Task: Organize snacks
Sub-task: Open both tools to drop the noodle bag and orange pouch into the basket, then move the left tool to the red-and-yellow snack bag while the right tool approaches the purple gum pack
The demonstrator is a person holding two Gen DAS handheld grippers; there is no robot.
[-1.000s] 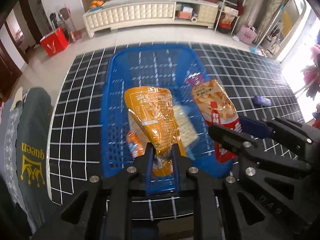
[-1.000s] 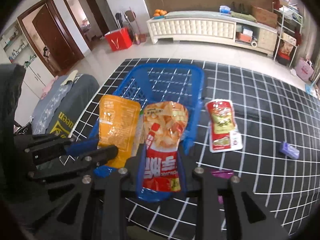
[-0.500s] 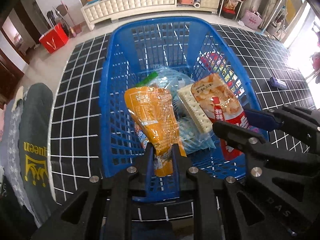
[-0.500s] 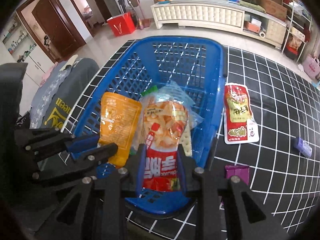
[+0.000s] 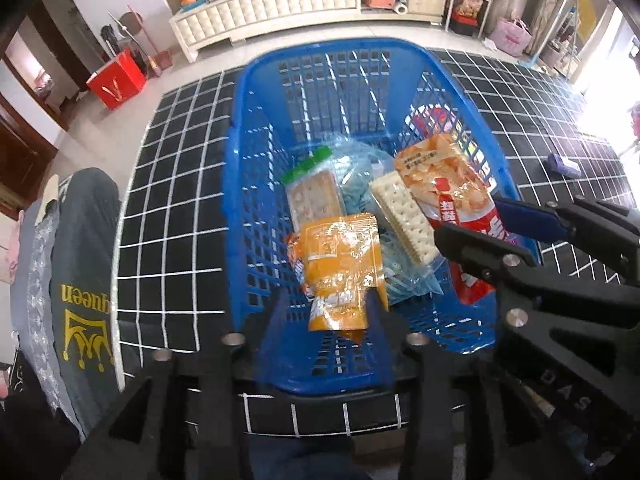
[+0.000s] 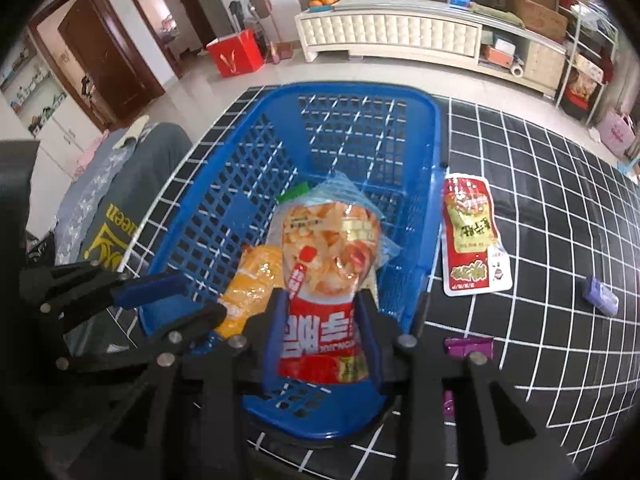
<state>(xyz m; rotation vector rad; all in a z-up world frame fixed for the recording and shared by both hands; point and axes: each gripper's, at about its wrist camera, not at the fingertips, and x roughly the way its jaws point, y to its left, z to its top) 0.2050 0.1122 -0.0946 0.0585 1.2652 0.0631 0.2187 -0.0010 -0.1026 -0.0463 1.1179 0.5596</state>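
A blue plastic basket (image 5: 230, 160) (image 6: 360, 90) stands on a black checked mat. Inside it lie clear-wrapped cracker packs (image 5: 404, 216) and a green-topped pack (image 5: 312, 196). An orange snack bag (image 5: 340, 268) (image 6: 248, 288) rests on them near the front wall. My left gripper (image 5: 328, 304) is open around the bag's lower end, fingers spread and blurred. My right gripper (image 6: 322, 308) is shut on a red and white chip bag (image 6: 324, 272) (image 5: 452, 196), held upright over the basket's near right part.
A red snack pack (image 6: 472, 240) lies on the mat right of the basket, with a purple packet (image 6: 468, 346) nearer and a small bluish item (image 6: 600, 300) further right. Grey cloth (image 5: 80, 280) lies to the left. A white cabinet (image 5: 280, 0) stands at the back.
Both grippers moved forward and down over the basket. The left fingers spread apart and the orange bag dropped onto the packs. The right gripper still grips its chip bag.
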